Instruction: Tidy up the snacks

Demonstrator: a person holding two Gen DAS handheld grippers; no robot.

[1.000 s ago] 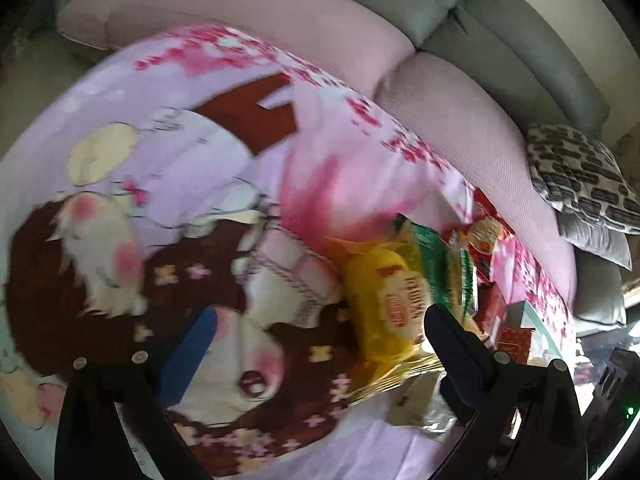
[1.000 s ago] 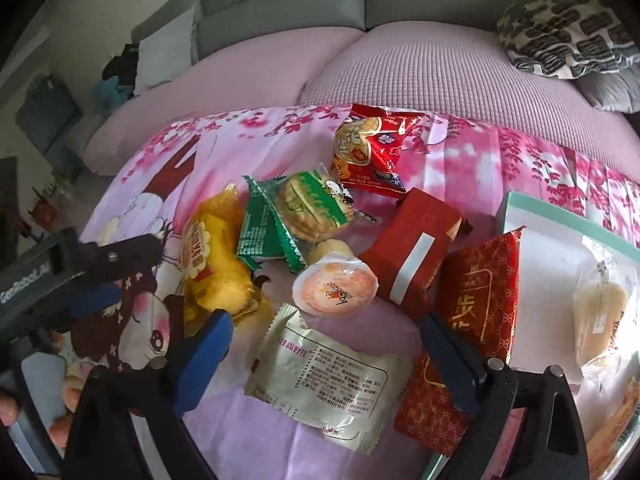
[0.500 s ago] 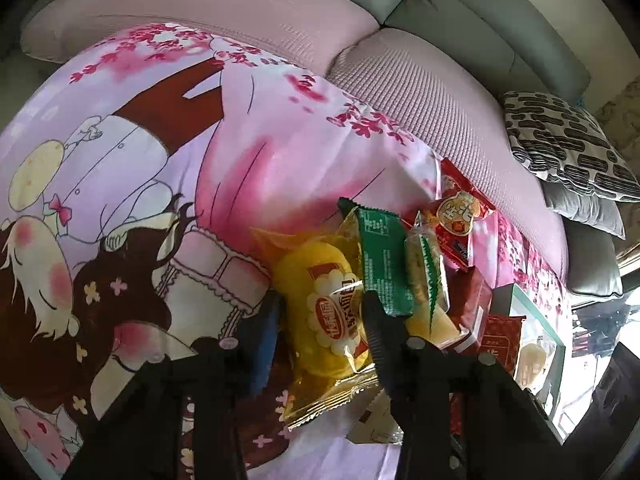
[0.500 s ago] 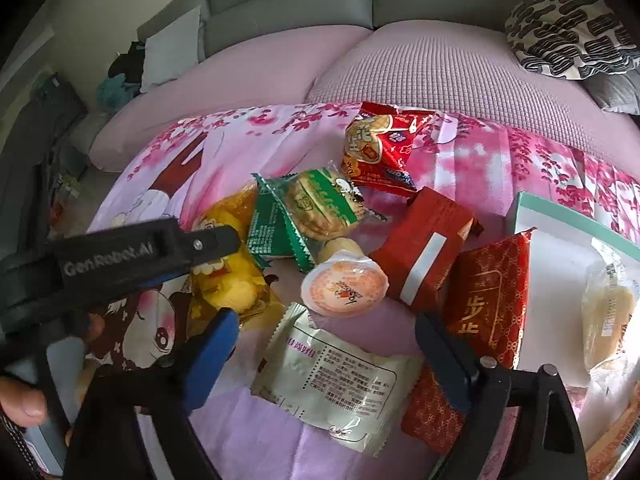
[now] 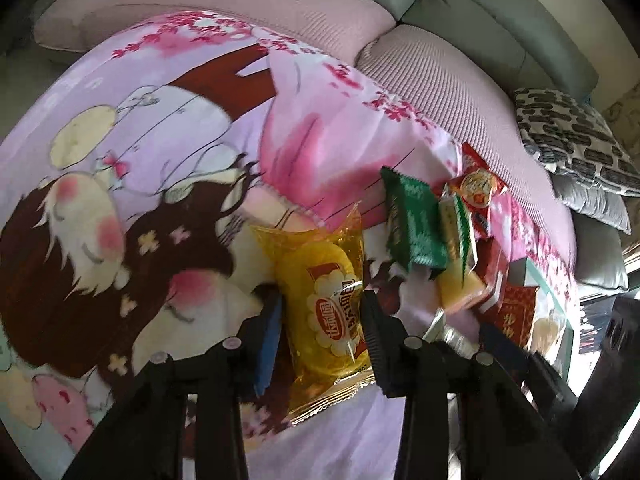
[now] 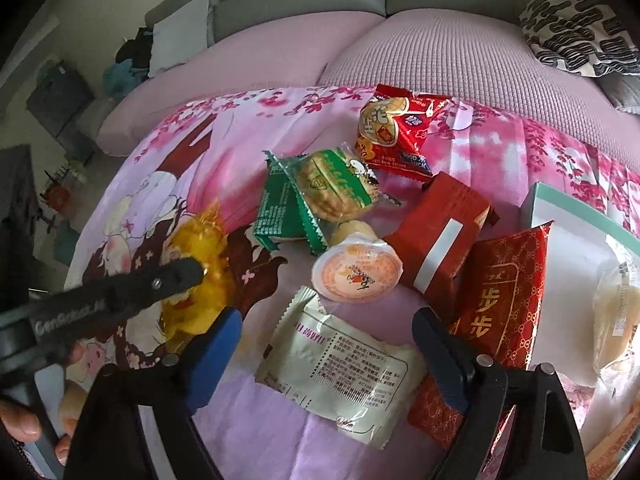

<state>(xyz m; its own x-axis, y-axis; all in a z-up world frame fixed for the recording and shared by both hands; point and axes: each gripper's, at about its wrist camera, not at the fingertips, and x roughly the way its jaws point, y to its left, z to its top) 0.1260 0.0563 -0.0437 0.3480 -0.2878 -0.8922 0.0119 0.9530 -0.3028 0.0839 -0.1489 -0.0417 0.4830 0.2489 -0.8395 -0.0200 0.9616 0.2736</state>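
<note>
My left gripper (image 5: 320, 312) is shut on a yellow snack packet (image 5: 328, 304) and squeezes its sides on the pink cartoon cloth (image 5: 160, 160). The packet also shows in the right wrist view (image 6: 200, 276), under the left gripper's arm. My right gripper (image 6: 328, 344) is open and empty over a white snack packet (image 6: 336, 368). Beyond it lie an orange jelly cup (image 6: 356, 272), green packets (image 6: 320, 196), a red cracker bag (image 6: 396, 132), a red box (image 6: 444, 232) and a red-gold bag (image 6: 500, 300).
A teal-rimmed white box (image 6: 560, 208) at the right holds a pale bun packet (image 6: 620, 320). A pink and grey sofa (image 6: 400, 52) runs behind the cloth, with a patterned cushion (image 6: 576, 28) at its right end.
My left gripper moved onto the yellow packet and closed from wide open to shut on it. The right gripper stayed open and barely moved.
</note>
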